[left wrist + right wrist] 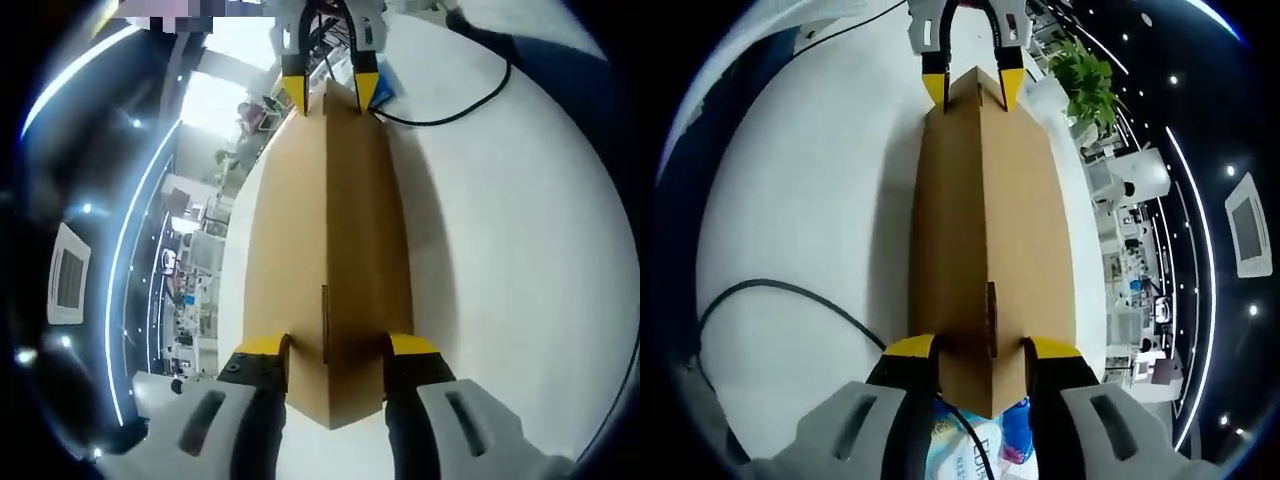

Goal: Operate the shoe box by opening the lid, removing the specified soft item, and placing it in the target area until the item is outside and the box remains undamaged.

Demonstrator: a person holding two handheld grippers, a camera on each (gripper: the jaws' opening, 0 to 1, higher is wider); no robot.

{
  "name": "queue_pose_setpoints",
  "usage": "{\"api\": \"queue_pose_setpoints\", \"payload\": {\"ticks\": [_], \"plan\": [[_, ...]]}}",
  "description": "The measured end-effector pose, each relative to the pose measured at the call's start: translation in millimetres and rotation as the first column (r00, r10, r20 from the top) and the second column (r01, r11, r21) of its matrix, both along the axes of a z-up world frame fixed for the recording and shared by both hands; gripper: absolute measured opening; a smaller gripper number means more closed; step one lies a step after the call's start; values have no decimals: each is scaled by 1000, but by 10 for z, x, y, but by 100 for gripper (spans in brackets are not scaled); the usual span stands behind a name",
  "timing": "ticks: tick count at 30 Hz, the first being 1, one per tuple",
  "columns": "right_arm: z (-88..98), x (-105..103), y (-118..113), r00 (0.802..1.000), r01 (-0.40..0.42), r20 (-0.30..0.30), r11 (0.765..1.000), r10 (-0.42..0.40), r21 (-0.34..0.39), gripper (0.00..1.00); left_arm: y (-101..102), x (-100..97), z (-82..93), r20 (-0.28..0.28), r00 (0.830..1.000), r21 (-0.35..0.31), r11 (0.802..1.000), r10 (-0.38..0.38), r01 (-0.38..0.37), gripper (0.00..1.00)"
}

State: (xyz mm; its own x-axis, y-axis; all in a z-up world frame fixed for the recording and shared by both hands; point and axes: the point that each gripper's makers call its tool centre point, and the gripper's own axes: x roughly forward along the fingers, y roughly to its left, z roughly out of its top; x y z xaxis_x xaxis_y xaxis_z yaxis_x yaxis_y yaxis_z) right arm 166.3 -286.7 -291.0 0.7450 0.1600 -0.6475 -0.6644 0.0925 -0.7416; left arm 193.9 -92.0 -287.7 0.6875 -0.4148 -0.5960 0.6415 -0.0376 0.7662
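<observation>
A plain brown cardboard shoe box (330, 220) stretches lengthwise between my two grippers, one long edge turned toward the cameras and its lid closed. My left gripper (337, 345) is shut on the near end, a yellow-tipped jaw pressed against each side. At the far end of the left gripper view, my right gripper (330, 90) clamps the opposite end. The right gripper view mirrors this: the box (985, 200) runs from my right gripper (981, 348) up to my left gripper (972, 85). The contents are hidden.
A white table (790, 200) lies under the box. A black cable (790, 292) curves across it, also seen as a cable (450, 110). A blue-and-white packet (980, 445) lies by the right gripper's end. A green plant (1085, 65) and office furniture stand beyond the table.
</observation>
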Motion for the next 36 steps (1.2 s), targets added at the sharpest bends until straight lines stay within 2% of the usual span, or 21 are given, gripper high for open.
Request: {"api": "queue_pose_setpoints", "payload": {"ticks": [2, 3, 4, 9, 11, 14, 15, 16, 18, 21, 22, 23, 24, 26, 28, 29, 32, 33, 34, 35, 36], "plan": [[0, 5, -2, 1000, 5, -3, 1000, -5, -3, 33, -11, -2, 15, -23, 1000, -10, 1000, 13, -13, 37], [1, 8, -4, 1000, 8, -4, 1000, -8, -3, 33, -17, -11, 17, -66, 997, -18, 999, 38, -40, 37], [-5, 11, -3, 1000, 12, -6, 1000, -12, 2, 33, -26, -12, 29, -75, 997, -4, 999, 33, -34, 37], [-20, 19, -8, 1000, 16, -9, 1000, -16, 4, 34, -104, -66, 43, -181, 982, -46, 997, 52, -61, 35], [-22, 23, -9, 1000, 16, -11, 1000, -16, 3, 34, -138, -62, 99, -201, 978, -74, 994, 61, -77, 37], [-28, 29, -10, 1000, 17, -17, 1000, -17, 16, 34, -168, -54, 206, -207, 976, -106, 991, 60, -84, 45], [-29, 28, -8, 1000, 17, -19, 1000, -17, 18, 34, -184, -63, 242, -229, 971, -135, 986, 64, -97, 48], [-29, 26, -7, 1000, 18, -21, 1000, -18, 19, 34, -193, -88, 258, -266, 961, -166, 979, 73, -120, 52], [-32, 28, -6, 999, 22, -25, 1000, -21, 19, 34, -142, -78, 323, -268, 958, -161, 976, 100, -147, 65], [-40, 32, -8, 999, 23, -27, 1000, -22, 17, 34, -142, -146, 439, -324, 937, -242, 946, 130, -215, 70], [-39, 32, -8, 999, 23, -29, 1000, -23, 20, 34, -155, -188, 490, -367, 921, -296, 922, 131, -249, 72], [-39, 31, -8, 999, 25, -31, 999, -25, 25, 34, -149, -216, 543, -412, 900, -350, 887, 142, -301, 75], [-36, 30, -6, 999, 27, -32, 999, -26, 29, 34, -126, -232, 552, -436, 887, -366, 870, 152, -329, 79], [-35, 30, -10, 999, 22, -35, 999, -21, 30, 34, -23, -270, 554, -475, 859, -363, 847, 190, -388, 85], [-33, 28, -10, 999, 17, -37, 999, -16, 32, 34, 18, -300, 596, -490, 849, -382, 827, 197, -413, 89], [-32, 28, -10, 999, 15, -38, 999, -14, 33, 34, 44, -334, 650, -512, 834, -403, 801, 203, -443, 91], [-30, 26, -8, 999, 13, -40, 999, -11, 34, 34, 86, -402, 732, -555, 804, -413, 767, 215, -490, 99], [-30, 25, -8, 999, 13, -41, 999, -11, 35, 34, 103, -419, 758, -561, 798, -411, 762, 221, -500, 99], [-28, 24, -8, 999, 13, -42, 999, -11, 36, 34, 122, -444, 805, -575, 785, -413, 746, 231, -522, 99], [-26, 23, -7, 999, 13, -43, 999, -11, 38, 33, 131, -459, 847, -578, 782, -414, 742, 233, -528, 99], [-23, 21, -6, 999, 14, -45, 999, -12, 42, 33, 131, -479, 922, -584, 778, -428, 726, 232, -538, 99]]}}
